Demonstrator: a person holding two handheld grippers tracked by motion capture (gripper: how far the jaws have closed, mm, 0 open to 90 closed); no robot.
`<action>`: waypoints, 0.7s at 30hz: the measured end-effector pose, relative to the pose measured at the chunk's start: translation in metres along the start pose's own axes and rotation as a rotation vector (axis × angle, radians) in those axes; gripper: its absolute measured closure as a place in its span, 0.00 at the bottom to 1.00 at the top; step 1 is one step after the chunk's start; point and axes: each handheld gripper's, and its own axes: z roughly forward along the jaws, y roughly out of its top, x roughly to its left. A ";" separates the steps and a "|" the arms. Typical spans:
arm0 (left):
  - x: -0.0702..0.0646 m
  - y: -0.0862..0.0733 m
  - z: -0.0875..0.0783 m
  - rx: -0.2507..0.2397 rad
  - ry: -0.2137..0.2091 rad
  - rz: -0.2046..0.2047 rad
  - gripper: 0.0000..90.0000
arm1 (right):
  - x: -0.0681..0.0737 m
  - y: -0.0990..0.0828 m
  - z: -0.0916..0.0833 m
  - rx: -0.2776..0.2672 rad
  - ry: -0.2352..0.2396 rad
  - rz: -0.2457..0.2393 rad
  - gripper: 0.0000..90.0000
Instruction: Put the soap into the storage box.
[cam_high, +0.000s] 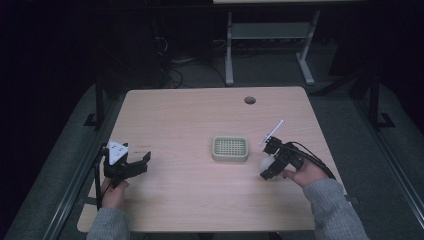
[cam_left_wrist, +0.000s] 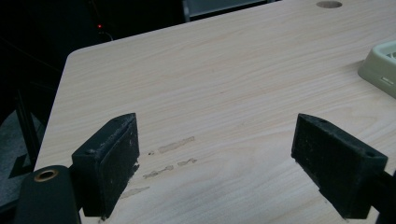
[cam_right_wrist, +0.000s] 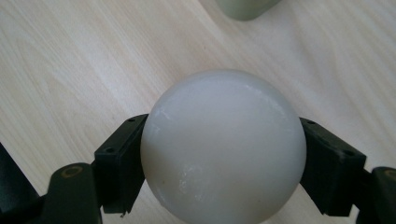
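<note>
A smooth white ball (cam_right_wrist: 223, 147) sits between the two black jaws of my right gripper (cam_right_wrist: 223, 163), which is shut on it just above the table. In the high view that right gripper (cam_high: 268, 160) is at the table's right side, right of a pale green perforated dish (cam_high: 230, 149), with the ball (cam_high: 263, 161) faint between the jaws. A corner of the dish (cam_right_wrist: 245, 8) shows at the top of the right gripper view. My left gripper (cam_high: 136, 165) rests at the table's left front, open, with only bare wood between its jaws (cam_left_wrist: 215, 163). The dish's edge (cam_left_wrist: 380, 67) lies far to its right.
The light wooden table (cam_high: 200, 120) has a round cable hole (cam_high: 250, 100) at the back. Faint scuff marks (cam_left_wrist: 173, 147) lie on the wood between the left jaws. A metal table frame (cam_high: 270, 35) stands on the dark floor beyond.
</note>
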 end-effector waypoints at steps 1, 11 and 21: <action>0.000 0.000 0.000 -0.001 -0.002 0.001 0.16 | -0.001 0.004 -0.002 -0.004 0.003 -0.005 0.26; 0.000 0.000 0.000 0.000 -0.003 -0.002 0.16 | 0.001 0.024 -0.007 -0.007 0.004 -0.034 0.26; -0.001 0.000 0.000 0.000 -0.006 0.006 0.16 | 0.001 0.038 -0.016 -0.012 0.001 -0.047 0.26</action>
